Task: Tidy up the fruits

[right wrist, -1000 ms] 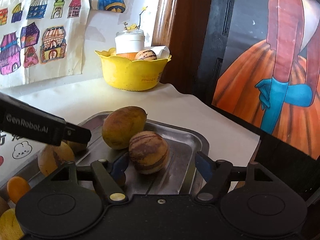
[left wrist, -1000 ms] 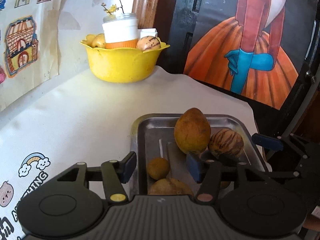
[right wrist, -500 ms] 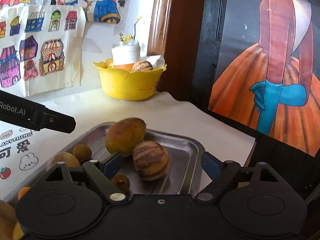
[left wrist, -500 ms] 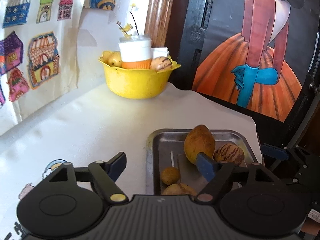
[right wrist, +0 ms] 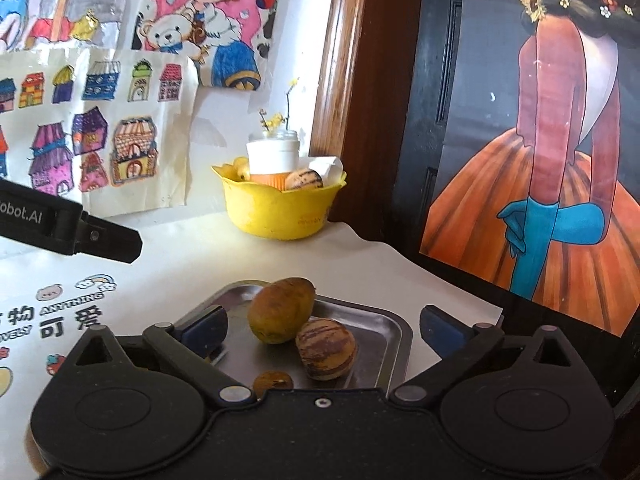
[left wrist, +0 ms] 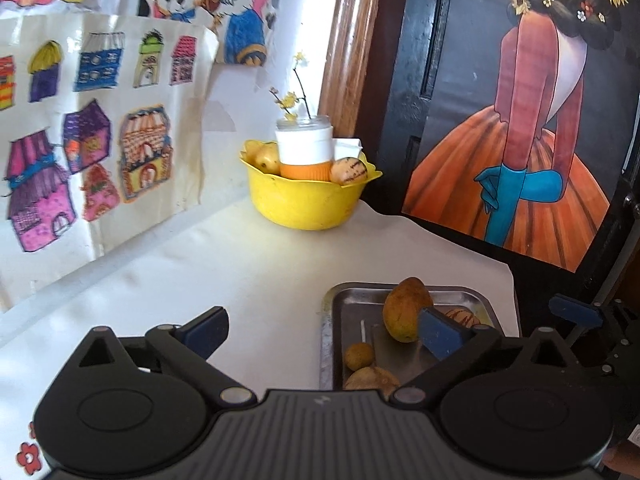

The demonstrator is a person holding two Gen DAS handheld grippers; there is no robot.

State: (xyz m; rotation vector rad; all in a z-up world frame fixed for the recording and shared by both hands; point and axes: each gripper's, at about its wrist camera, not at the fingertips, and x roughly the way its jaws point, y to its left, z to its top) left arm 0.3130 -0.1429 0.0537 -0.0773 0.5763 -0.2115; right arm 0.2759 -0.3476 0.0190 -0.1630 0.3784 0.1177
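Both jaws just spread wide, empty, striped fruit (right wrist: 325, 349) clear in right view, half-hidden in left

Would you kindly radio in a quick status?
Both claws, left claw and right claw, just opened, empty. Mango and striped fruit on steel tray. Nothing in the way.

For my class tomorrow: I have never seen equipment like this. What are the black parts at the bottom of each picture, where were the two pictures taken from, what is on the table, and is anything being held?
Each picture comes from a camera mounted on a hand-held gripper, looking forward along its two blue-padded fingers. The left gripper and the right gripper have just been opening; both now stand wide and hold nothing. On the white table a metal tray carries a mango, a striped fruit and smaller brown fruits. Behind stands a yellow bowl with more fruit and a white jar.
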